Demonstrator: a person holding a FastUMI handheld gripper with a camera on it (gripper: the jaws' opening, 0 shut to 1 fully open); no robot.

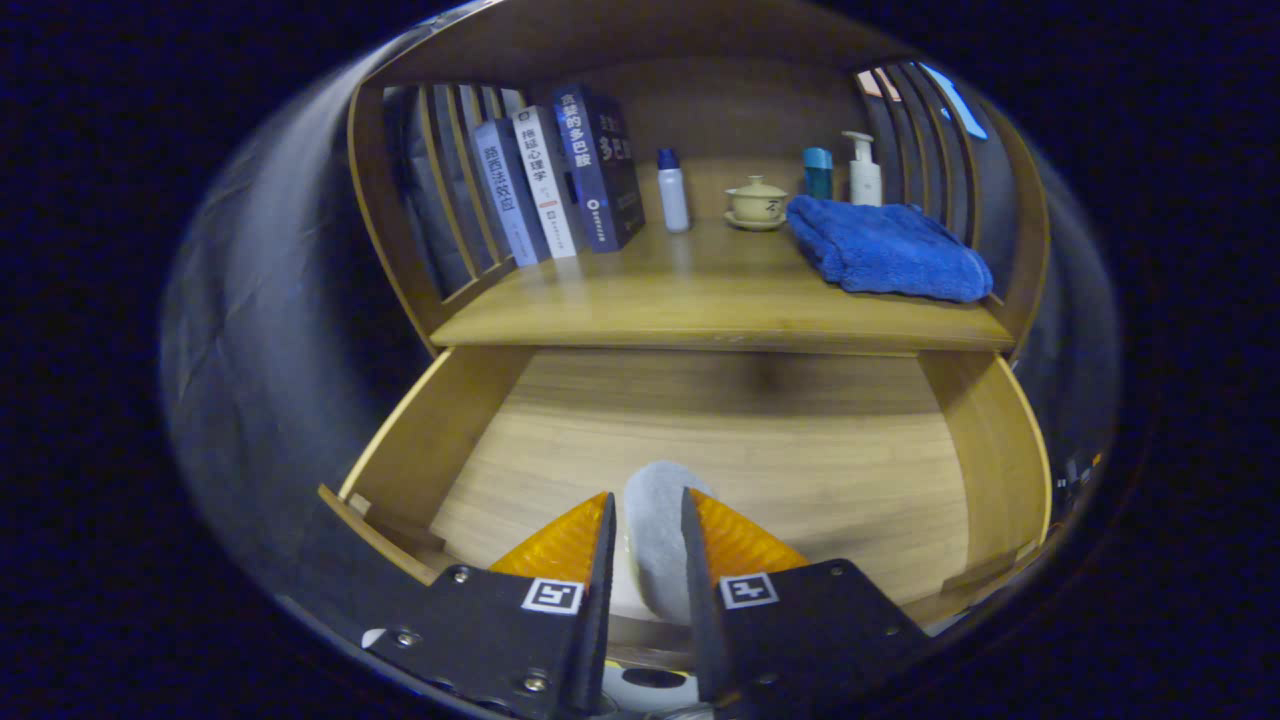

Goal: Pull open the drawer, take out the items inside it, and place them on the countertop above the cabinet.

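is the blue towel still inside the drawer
No, the blue towel lies on the countertop above the open drawer, while the jaws of the gripper pinch a grey item.

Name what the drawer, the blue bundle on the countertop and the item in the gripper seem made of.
Drawer: light wood or veneer, matte, visible grain.
Blue bundle: plush cloth, probably a towel, with soft folds.
Grey item clamped between the gripper's fingers: fuzzy, felt-like fabric, though that is uncertain.

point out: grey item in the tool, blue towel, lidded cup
grey item [655,535], gripper view, rounded top between the fingers
blue towel [885,250], gripper view, middle of the folded top
lidded cup [756,203], gripper view, bowl wall
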